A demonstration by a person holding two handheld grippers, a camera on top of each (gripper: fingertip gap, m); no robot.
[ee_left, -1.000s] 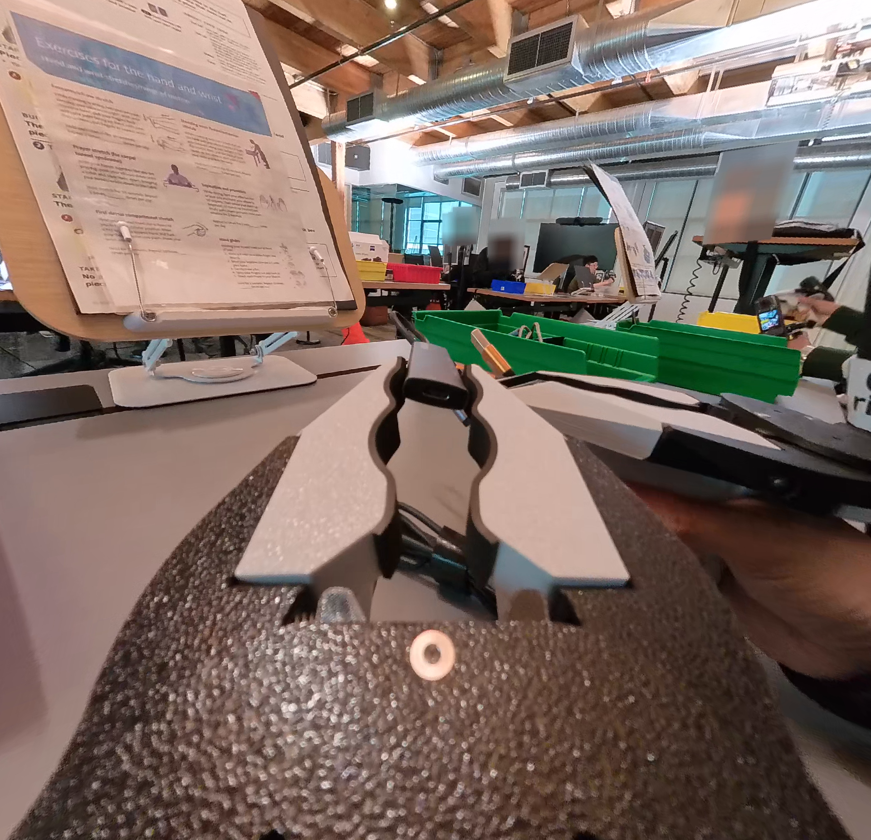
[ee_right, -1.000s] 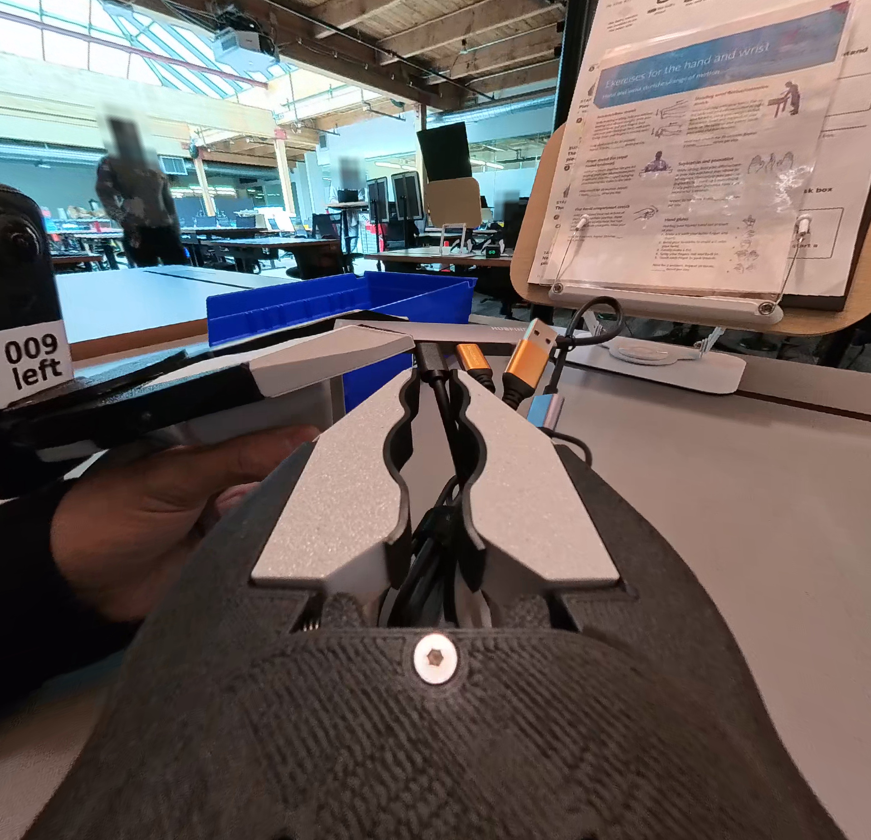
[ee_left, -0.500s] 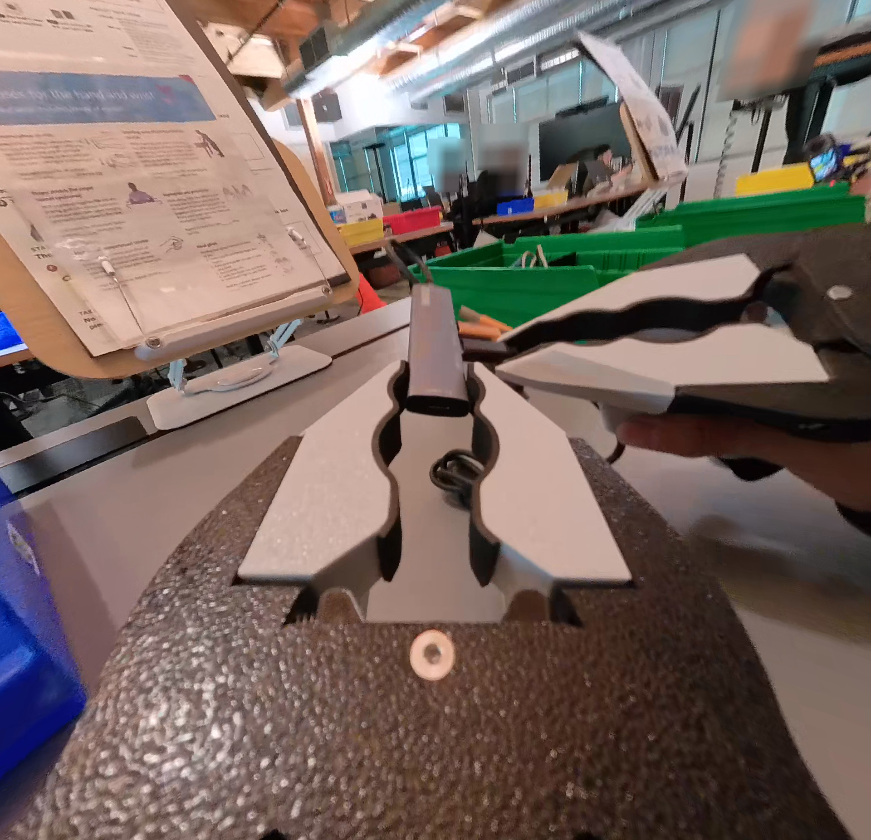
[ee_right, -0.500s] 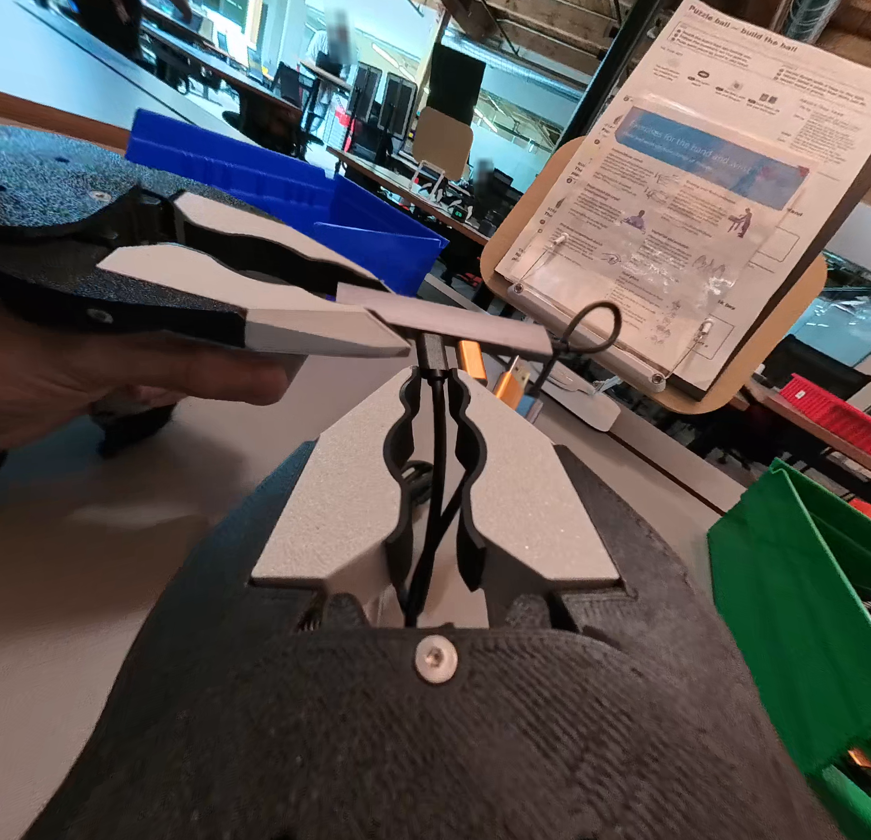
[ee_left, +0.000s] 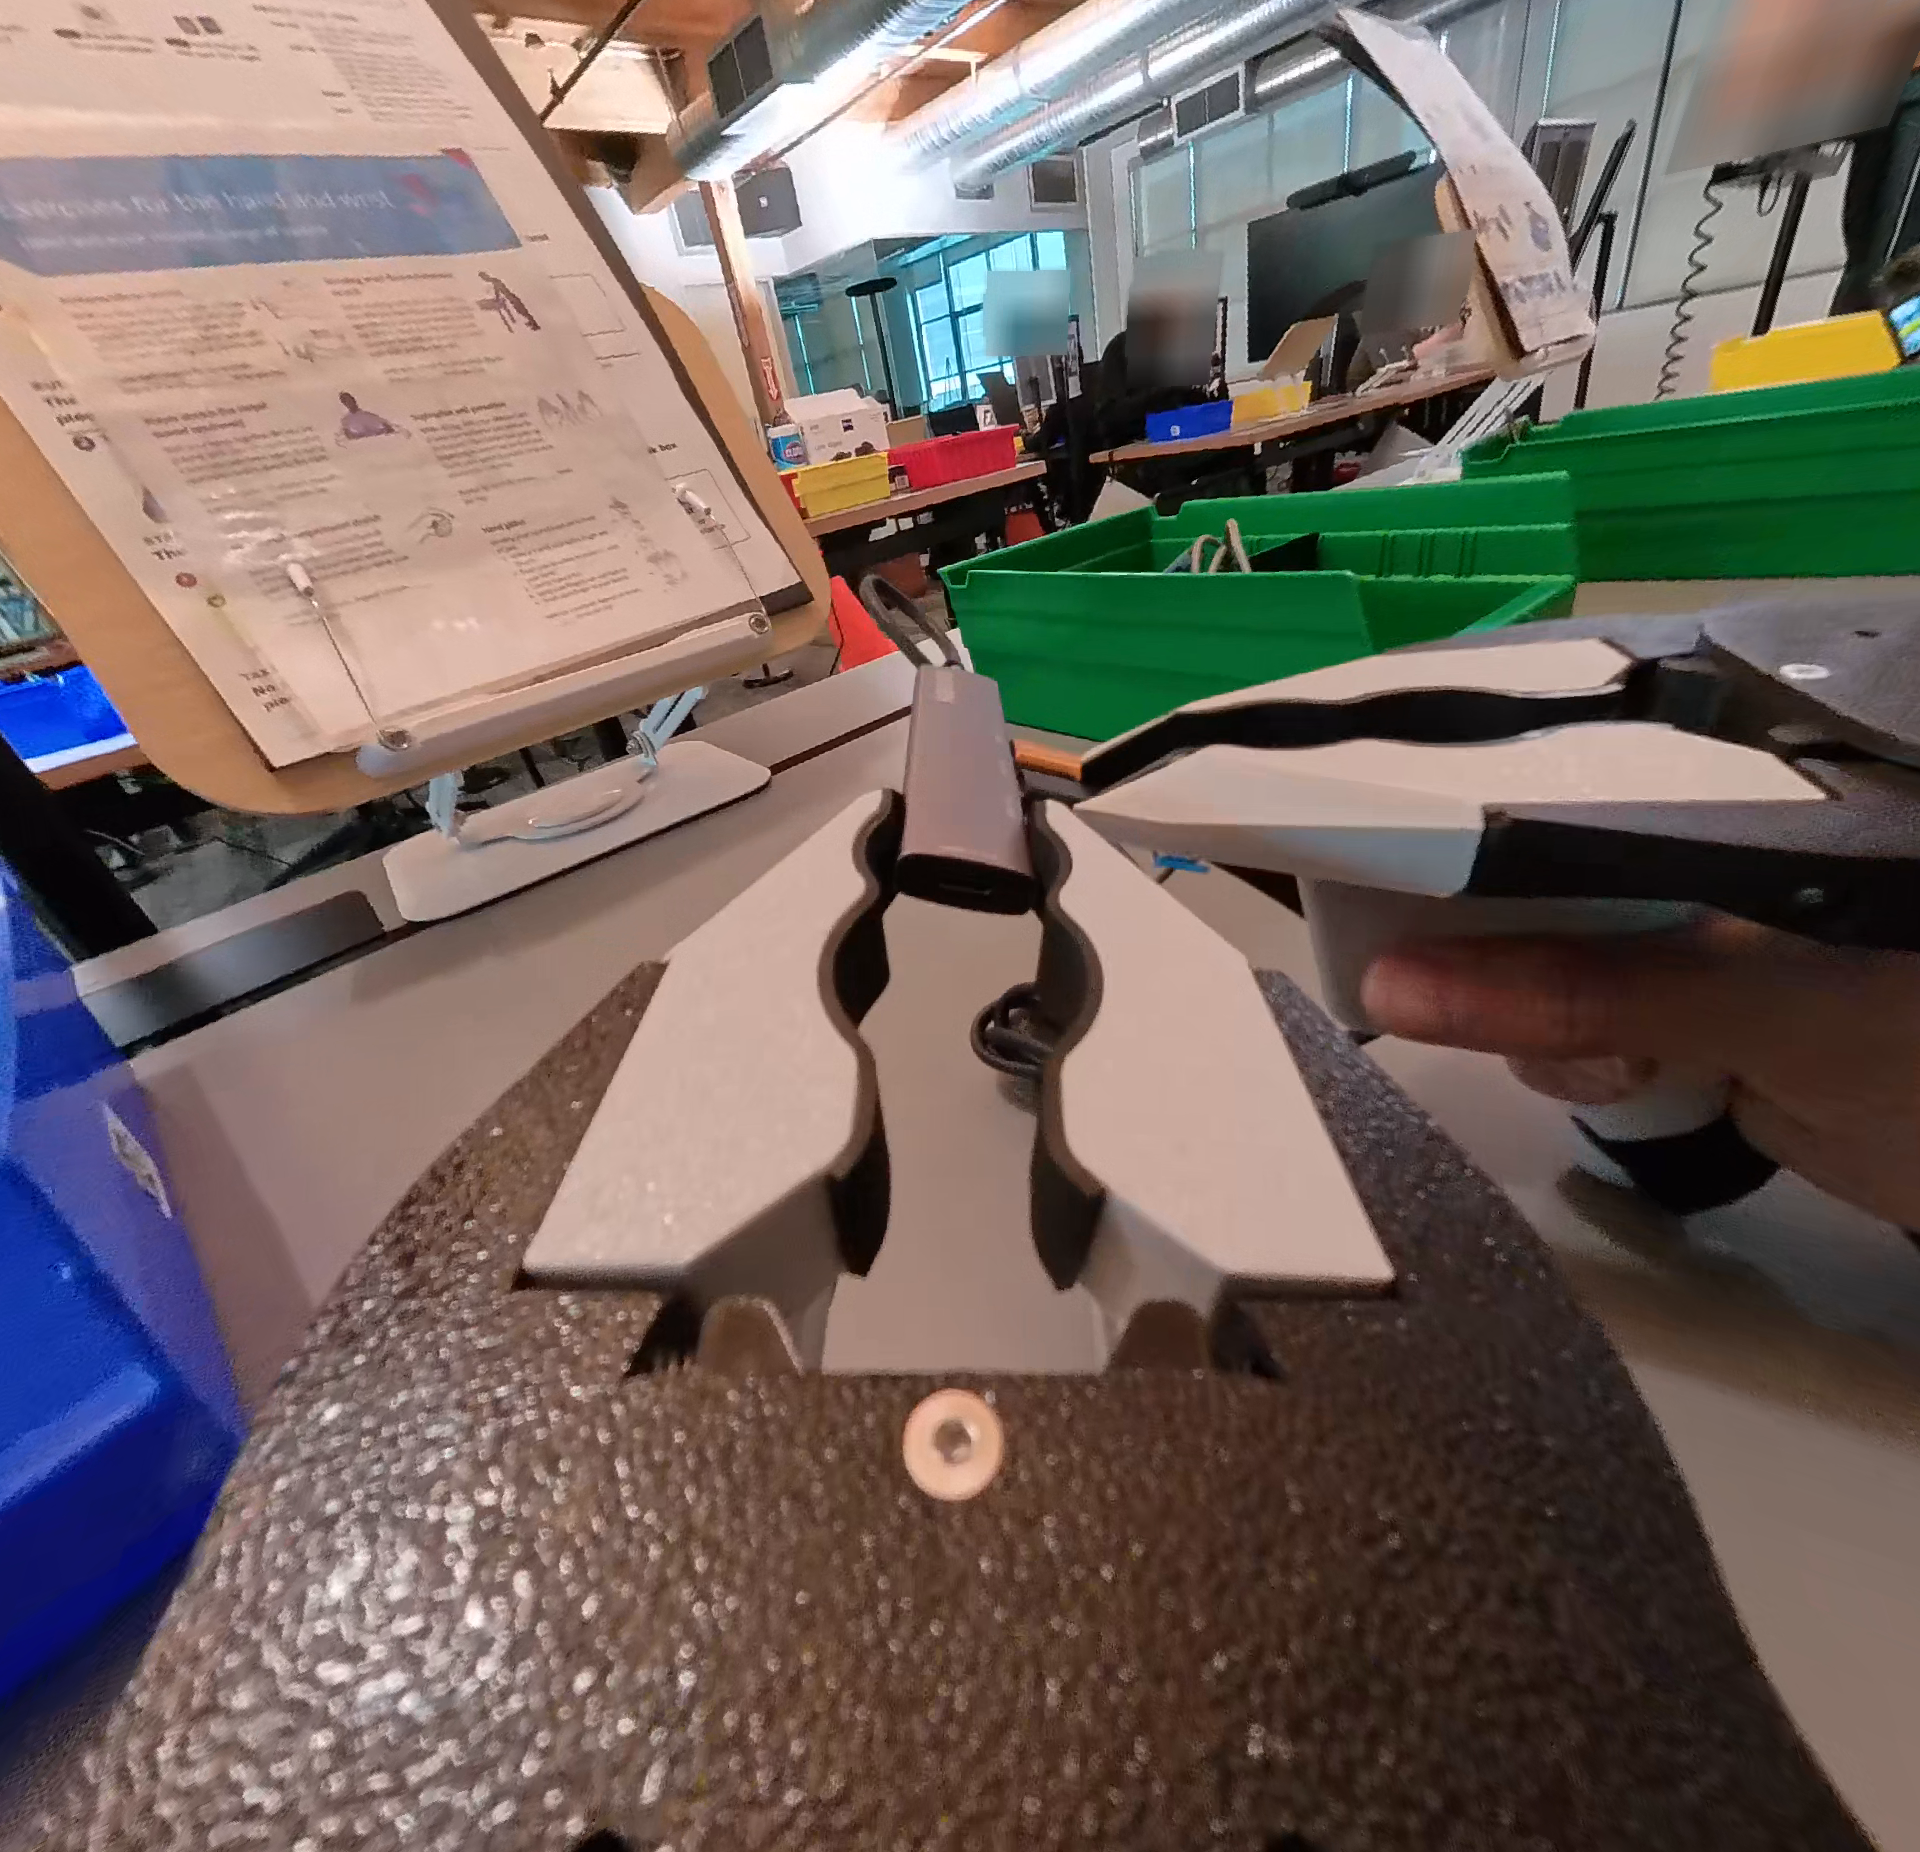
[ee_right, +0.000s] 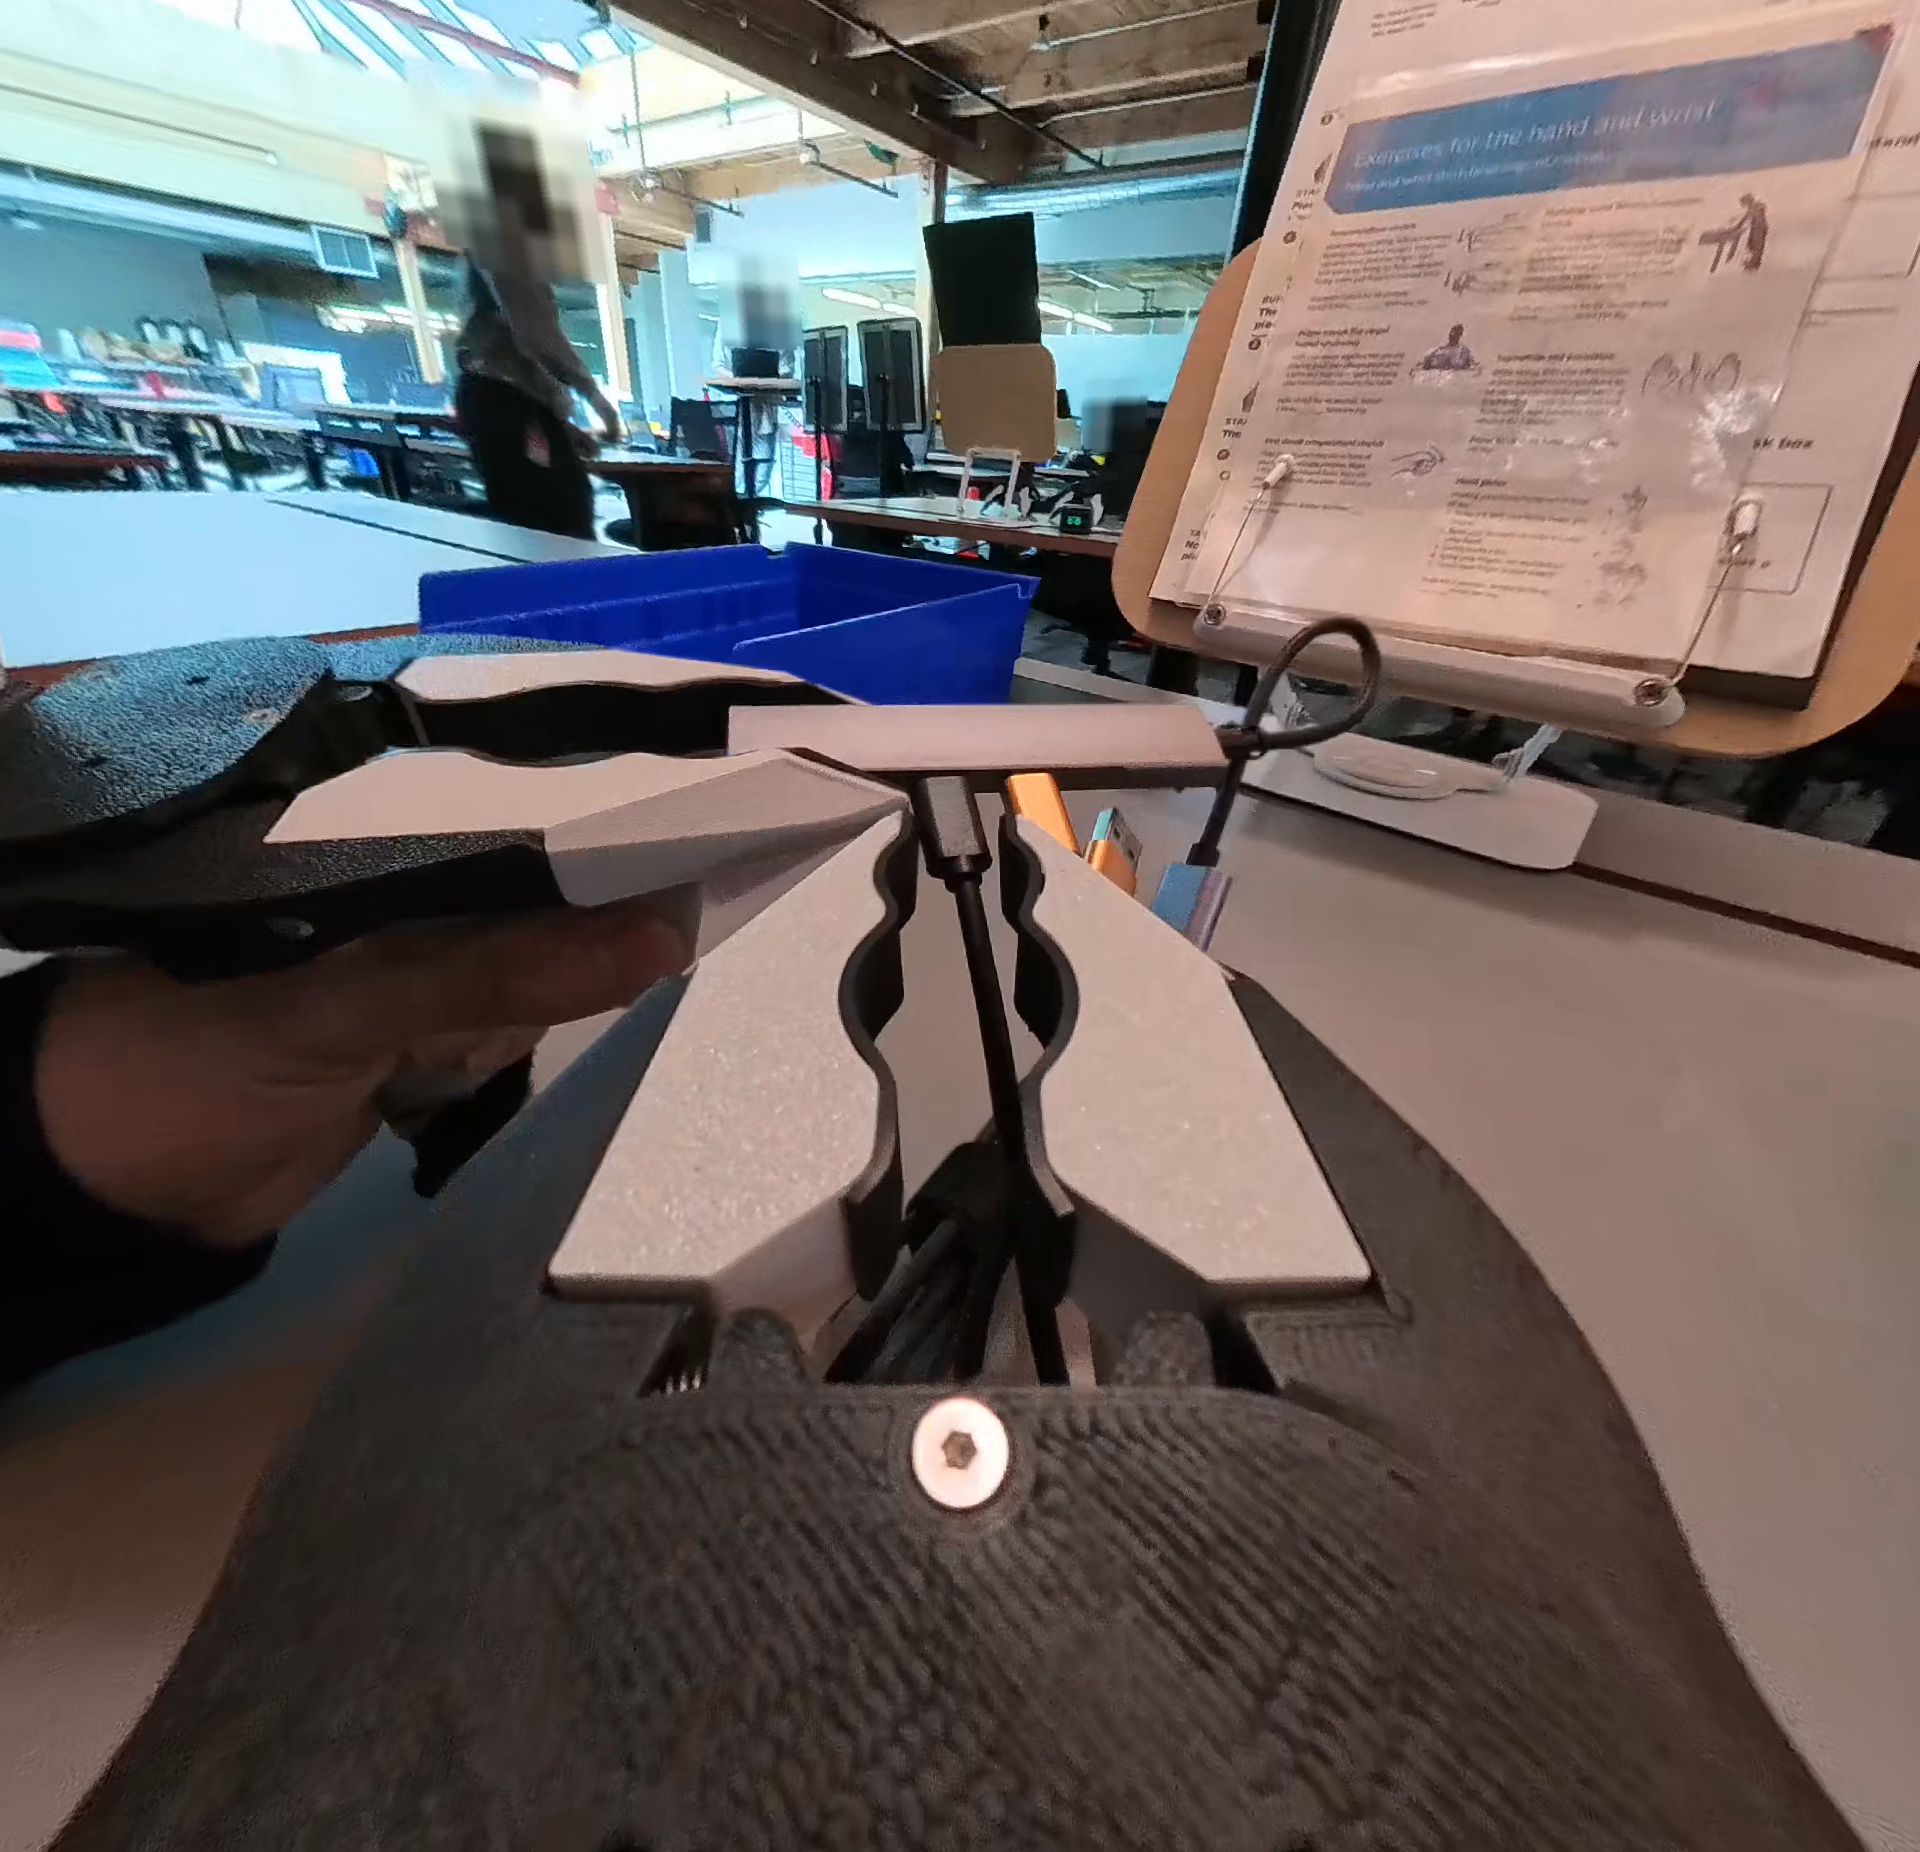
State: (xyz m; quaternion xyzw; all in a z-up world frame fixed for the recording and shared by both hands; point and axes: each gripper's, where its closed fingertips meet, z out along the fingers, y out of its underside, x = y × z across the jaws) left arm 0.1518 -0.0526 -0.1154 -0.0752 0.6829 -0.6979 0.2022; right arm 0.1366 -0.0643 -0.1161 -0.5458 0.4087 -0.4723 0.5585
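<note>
The left tool [ee_left: 961, 846] is clamped on the grey hub [ee_left: 958, 774], above the tabletop [ee_left: 499, 981]. The right tool [ee_right: 951, 841] is closed on the black plug [ee_right: 948, 820], which meets the hub's side, near the document stand [ee_right: 1455, 774].

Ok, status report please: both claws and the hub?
Left claw shut on grey hub. Right claw shut on black plug, plug at hub. Nothing between.

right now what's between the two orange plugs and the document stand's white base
In the right wrist view, a thin black cable hangs from the grey hub's end between the orange plugs and the stand base, ending in a blue plug.
</note>
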